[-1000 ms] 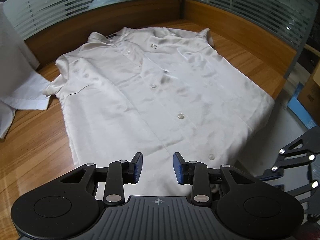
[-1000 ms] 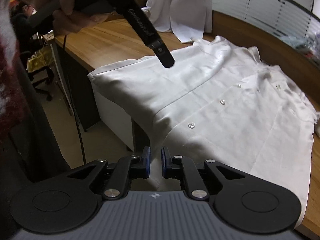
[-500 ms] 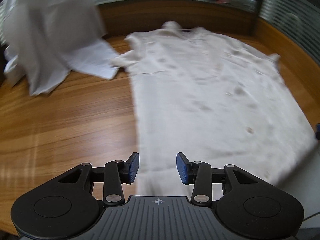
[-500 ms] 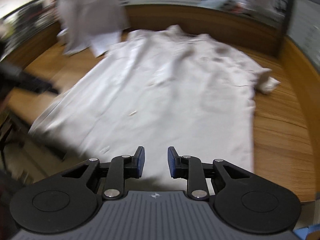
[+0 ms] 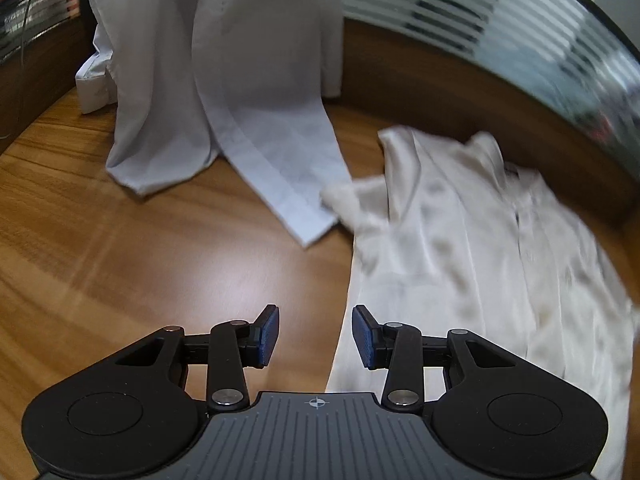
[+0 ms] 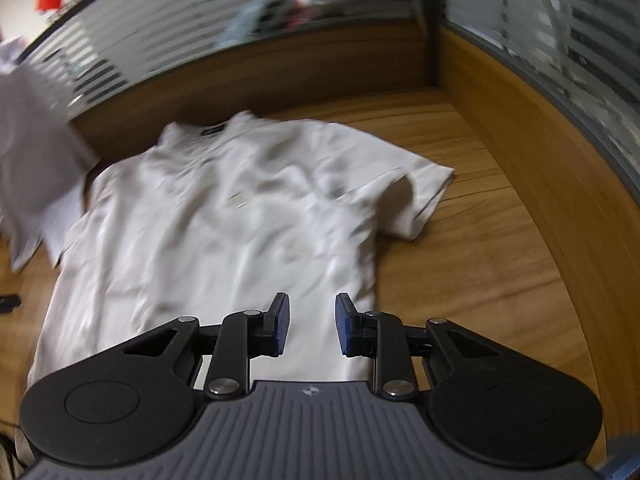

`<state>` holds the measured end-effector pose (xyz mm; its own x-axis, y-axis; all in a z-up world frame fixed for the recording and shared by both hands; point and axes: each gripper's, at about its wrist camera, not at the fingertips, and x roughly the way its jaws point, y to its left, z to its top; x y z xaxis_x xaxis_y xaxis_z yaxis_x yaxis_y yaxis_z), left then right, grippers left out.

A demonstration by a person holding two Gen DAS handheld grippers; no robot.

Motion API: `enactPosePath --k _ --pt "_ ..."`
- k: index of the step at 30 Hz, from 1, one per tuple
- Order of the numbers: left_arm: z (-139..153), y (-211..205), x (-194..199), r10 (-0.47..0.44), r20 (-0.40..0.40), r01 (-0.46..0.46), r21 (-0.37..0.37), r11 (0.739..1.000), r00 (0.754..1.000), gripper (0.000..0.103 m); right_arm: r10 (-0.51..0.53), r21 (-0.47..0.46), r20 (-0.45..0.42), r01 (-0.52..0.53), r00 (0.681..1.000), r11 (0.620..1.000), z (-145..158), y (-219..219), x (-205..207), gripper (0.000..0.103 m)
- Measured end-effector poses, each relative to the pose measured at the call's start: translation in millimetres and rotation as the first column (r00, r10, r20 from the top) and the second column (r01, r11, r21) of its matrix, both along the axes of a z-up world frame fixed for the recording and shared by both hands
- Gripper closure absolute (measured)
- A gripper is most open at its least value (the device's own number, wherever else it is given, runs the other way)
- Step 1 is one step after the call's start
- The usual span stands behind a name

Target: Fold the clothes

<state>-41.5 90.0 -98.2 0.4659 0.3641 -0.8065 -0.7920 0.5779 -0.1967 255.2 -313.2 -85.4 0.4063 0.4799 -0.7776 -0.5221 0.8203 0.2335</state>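
Cream short-sleeved shirt [image 6: 224, 232] flat on wooden desk [image 6: 480, 280], unfolded; no fold made. Left gripper [image 5: 315, 336] fingers apart, empty, shirt edge just right. Right gripper [image 6: 308, 325] fingers apart, empty, shirt hem beneath. All folds remain.

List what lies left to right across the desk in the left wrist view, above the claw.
Bare wooden desk → hanging white shirt → cream shirt laid flat.

Dim indoor light; glare patch on table [image 5: 224, 280]; motion blur, perhaps strongest at bowed edges.
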Motion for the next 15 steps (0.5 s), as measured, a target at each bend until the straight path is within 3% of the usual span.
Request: enactPosePath --k 7,11,15 --pt "-14.8 39.5 41.6 0.086 0.084 -0.075 -0.122 0.99 0.993 0.061 -0.18 0.073 -0.153 0.193 0.972 0.978 -29.3 4.0 75.4 0.071" --pt "-29.4 60.1 66.4 0.105 0.102 -0.084 -0.191 0.978 0.989 0.061 -0.24 0.107 -0.208 0.266 0.948 0.958 -49.9 15.3 94.3 0.071" --pt "-39.5 72.4 84.4 0.113 0.082 -0.094 -0.211 0.973 0.99 0.061 -0.257 0.099 -0.23 0.286 0.938 0.953 -64.2 30.9 105.2 0.071"
